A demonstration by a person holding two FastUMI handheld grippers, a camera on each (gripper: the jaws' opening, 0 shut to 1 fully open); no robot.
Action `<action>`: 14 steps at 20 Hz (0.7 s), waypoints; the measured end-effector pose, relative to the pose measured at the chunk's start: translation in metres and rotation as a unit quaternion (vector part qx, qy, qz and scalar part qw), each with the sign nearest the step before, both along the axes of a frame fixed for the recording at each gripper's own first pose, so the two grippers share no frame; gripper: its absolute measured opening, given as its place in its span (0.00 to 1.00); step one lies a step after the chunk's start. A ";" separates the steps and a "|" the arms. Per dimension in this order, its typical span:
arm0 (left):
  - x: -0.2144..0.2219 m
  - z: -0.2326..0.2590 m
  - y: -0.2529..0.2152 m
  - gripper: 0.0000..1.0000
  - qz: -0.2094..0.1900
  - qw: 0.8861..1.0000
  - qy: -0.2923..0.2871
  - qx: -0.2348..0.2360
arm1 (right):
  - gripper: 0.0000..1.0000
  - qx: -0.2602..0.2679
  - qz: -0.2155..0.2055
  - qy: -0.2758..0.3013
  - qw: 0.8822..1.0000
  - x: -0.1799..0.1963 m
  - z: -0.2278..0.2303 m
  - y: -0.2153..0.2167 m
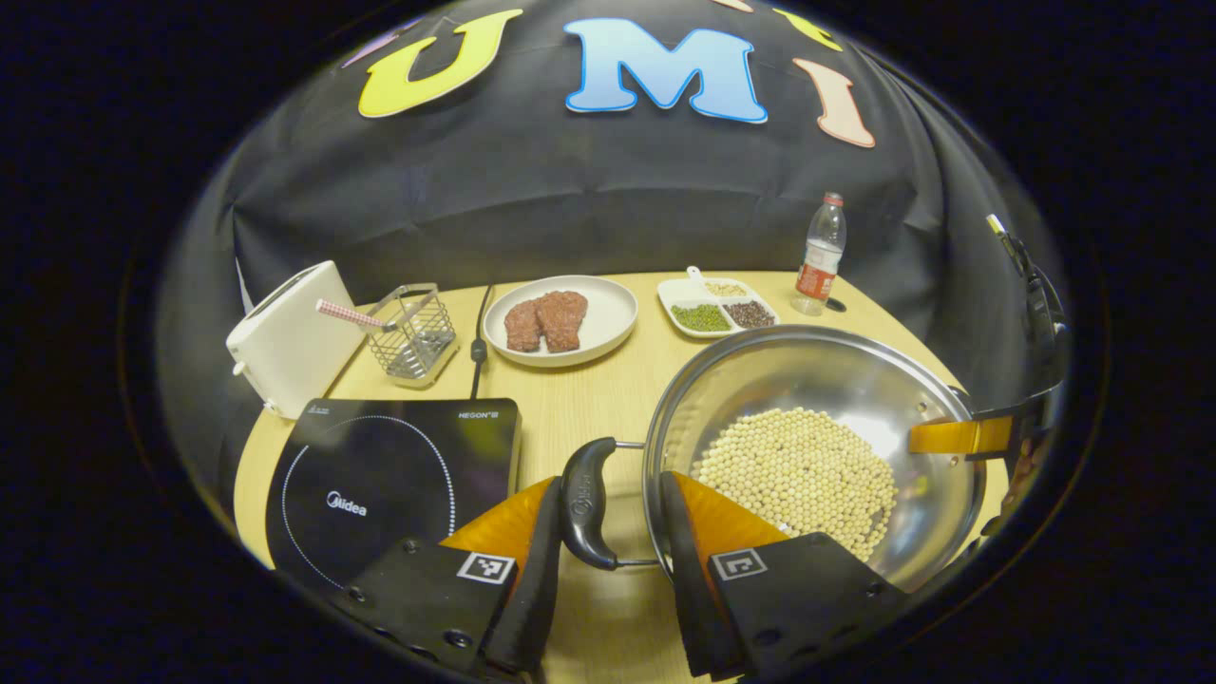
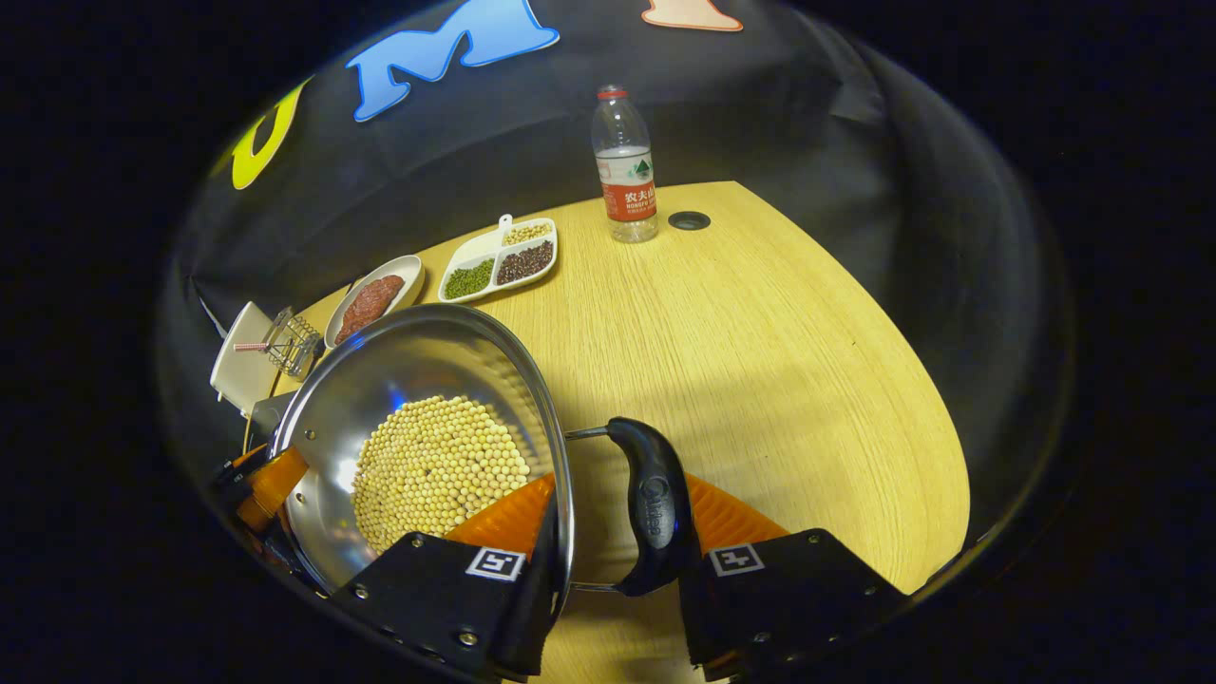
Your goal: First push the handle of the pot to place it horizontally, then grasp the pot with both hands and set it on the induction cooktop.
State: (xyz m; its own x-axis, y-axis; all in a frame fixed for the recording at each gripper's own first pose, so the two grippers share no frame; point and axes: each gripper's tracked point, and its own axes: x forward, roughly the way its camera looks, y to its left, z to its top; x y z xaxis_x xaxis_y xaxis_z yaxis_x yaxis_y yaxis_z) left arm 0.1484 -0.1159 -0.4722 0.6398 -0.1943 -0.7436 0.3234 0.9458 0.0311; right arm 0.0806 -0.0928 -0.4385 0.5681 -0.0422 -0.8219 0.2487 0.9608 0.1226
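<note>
Fingers [image 1: 532,541] of both grippers straddle pot [image 1: 817,380] handles, apart; cooktop [image 1: 389,484] beside, plate [image 1: 560,323] beyond.

Pale wooden table [image 2: 760,323] before seemingly black cloth wall [image 1: 589,199].

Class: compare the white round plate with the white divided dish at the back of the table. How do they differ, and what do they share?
The round plate is circular with one open surface; the divided dish is roughly rectangular and split into compartments. The round plate holds reddish-brown meat pieces; the divided dish holds green, dark and pale grains. Both are white and rest flat on the wooden table.
</note>
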 end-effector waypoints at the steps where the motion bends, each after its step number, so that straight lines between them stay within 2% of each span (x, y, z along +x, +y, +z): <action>1: 0.000 0.008 0.003 0.58 0.000 1.000 0.000 -0.003 | 0.56 -0.001 0.001 -0.002 1.000 -0.001 0.008 0.003; 4: 0.000 0.033 0.019 0.58 0.003 1.000 -0.002 -0.003 | 0.56 -0.005 0.005 -0.005 1.000 -0.005 0.028 0.020; 5: 0.001 0.041 0.025 0.61 0.005 1.000 -0.003 -0.005 | 0.56 -0.004 0.004 -0.006 1.000 -0.005 0.035 0.027; 9: 0.008 0.068 0.060 0.58 0.009 1.000 -0.011 -0.007 | 0.55 -0.004 0.009 -0.015 1.000 -0.005 0.059 0.061; 11: 0.011 0.078 0.082 0.61 0.011 1.000 -0.013 -0.008 | 0.56 -0.001 0.013 -0.013 1.000 -0.004 0.065 0.083; 13: 0.013 0.080 0.107 0.61 0.016 1.000 -0.008 -0.002 | 0.55 0.003 0.016 -0.011 1.000 -0.004 0.066 0.105; 14: 0.014 0.082 0.120 0.58 0.018 1.000 -0.009 0.001 | 0.55 0.005 0.021 -0.009 1.000 -0.003 0.065 0.117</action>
State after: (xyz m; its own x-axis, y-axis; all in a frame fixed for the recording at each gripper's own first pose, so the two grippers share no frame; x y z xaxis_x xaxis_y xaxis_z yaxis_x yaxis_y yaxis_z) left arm 0.1620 0.0045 -0.3901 0.6602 -0.1683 -0.7320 0.2878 0.9569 0.0396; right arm 0.0776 0.0241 -0.3735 0.5833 -0.0100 -0.8122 0.2067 0.9688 0.1365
